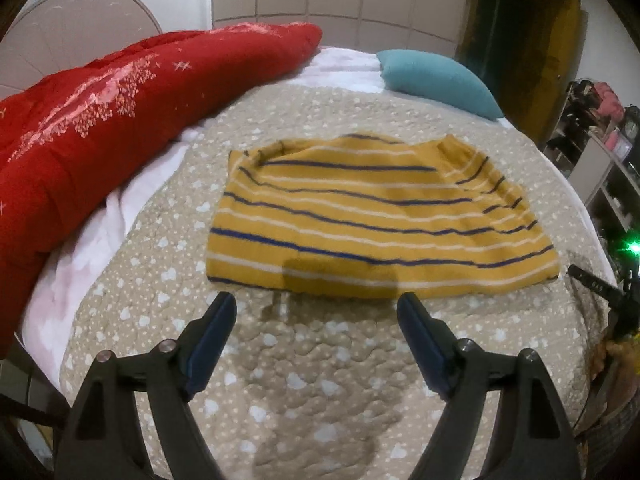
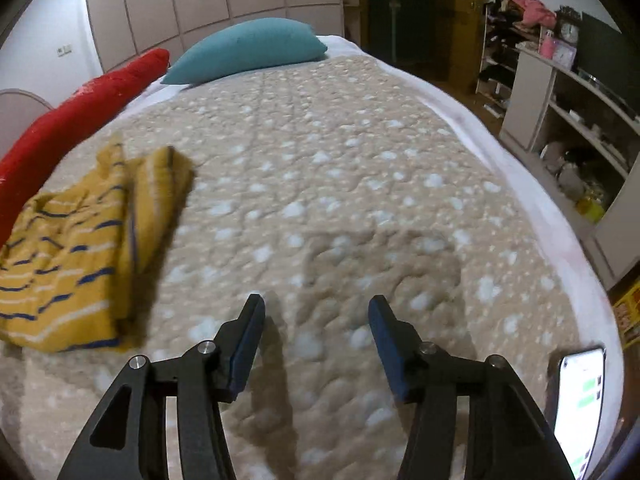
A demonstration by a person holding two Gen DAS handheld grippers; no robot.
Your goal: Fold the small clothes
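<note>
A small mustard-yellow top with navy and white stripes lies on the beige quilted bedspread, its sleeves folded in. My left gripper hovers just short of the top's near hem, jaws wide apart and empty. In the right wrist view the same top lies at the far left. My right gripper is over bare quilt to the right of it, open with nothing between its blue pads. The tip of the right gripper shows at the right edge of the left wrist view.
A red duvet is heaped along the bed's left side. A teal pillow lies at the head. A lit phone rests near the bed's right edge. Shelves with clutter stand to the right of the bed.
</note>
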